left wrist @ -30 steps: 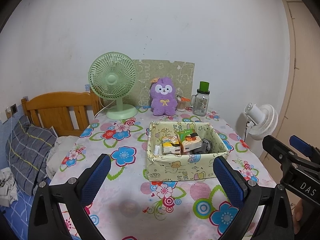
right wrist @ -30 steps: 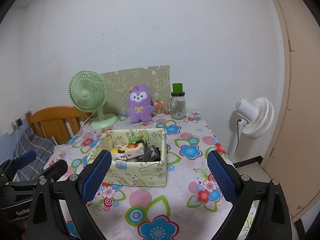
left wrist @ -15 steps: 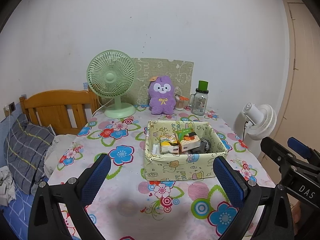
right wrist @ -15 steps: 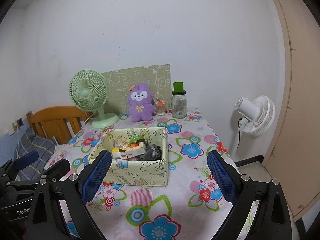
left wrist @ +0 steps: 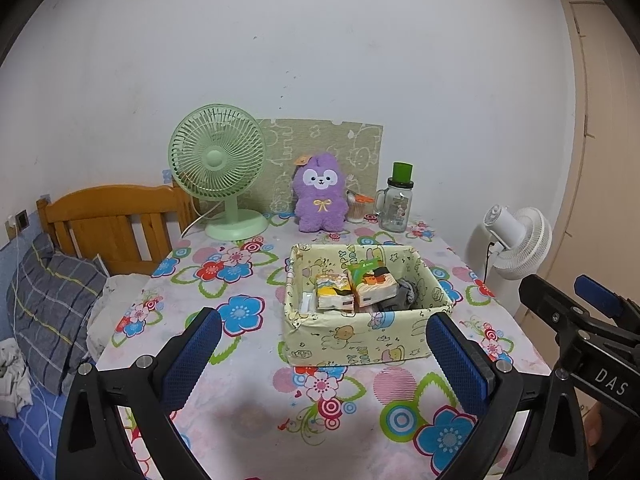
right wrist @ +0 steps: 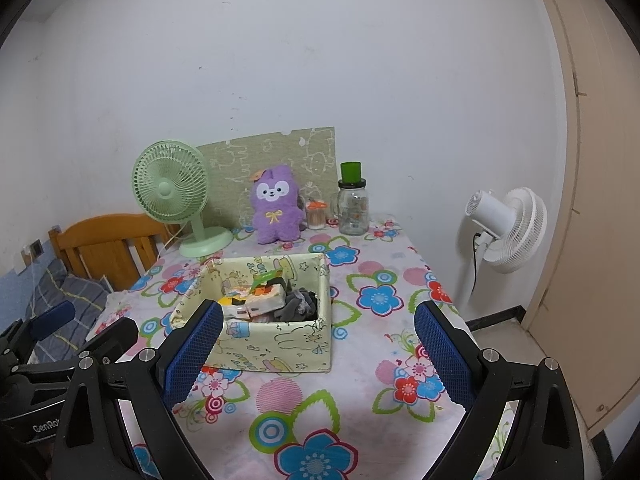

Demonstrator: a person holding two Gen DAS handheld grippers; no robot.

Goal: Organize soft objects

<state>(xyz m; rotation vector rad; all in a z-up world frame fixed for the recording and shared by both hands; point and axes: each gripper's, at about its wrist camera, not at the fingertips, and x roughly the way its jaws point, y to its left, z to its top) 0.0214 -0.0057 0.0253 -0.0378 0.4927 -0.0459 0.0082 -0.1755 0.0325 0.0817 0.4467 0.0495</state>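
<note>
I see the pale yellow fabric storage box with cartoon prints [left wrist: 362,334] sitting near the middle of the worktop, and inside it two small printed tissue packs [left wrist: 352,292] lie side by side with a crumpled grey cloth [left wrist: 404,298] pushed against the box's right wall; the box's near wall hides whatever lies lower down, and I cannot make out the small white item at its left inner wall. The purple plush toy with a yellow bow [left wrist: 320,198] stands upright at the far edge, well apart from the box. My left gripper [left wrist: 324,354] hangs over the near edge of the worktop with its jaws spread wide and holding nothing, the box just ahead and slightly right of centre between them. My right gripper [right wrist: 318,346] is likewise spread and holding nothing, with the box ahead toward its left jaw. Each gripper shows only partly in the other's view, cut off at the frame edge. The worktop wears a white tablecloth with bright flowers [right wrist: 376,364]. Behind stand a green desk fan [left wrist: 218,170], a glass jar with a green lid [left wrist: 396,204] and a green patterned board [left wrist: 360,148] against the white wall; a white standing fan [right wrist: 506,228] stands to the right, a wooden bed headboard [left wrist: 108,224] to the left.
</note>
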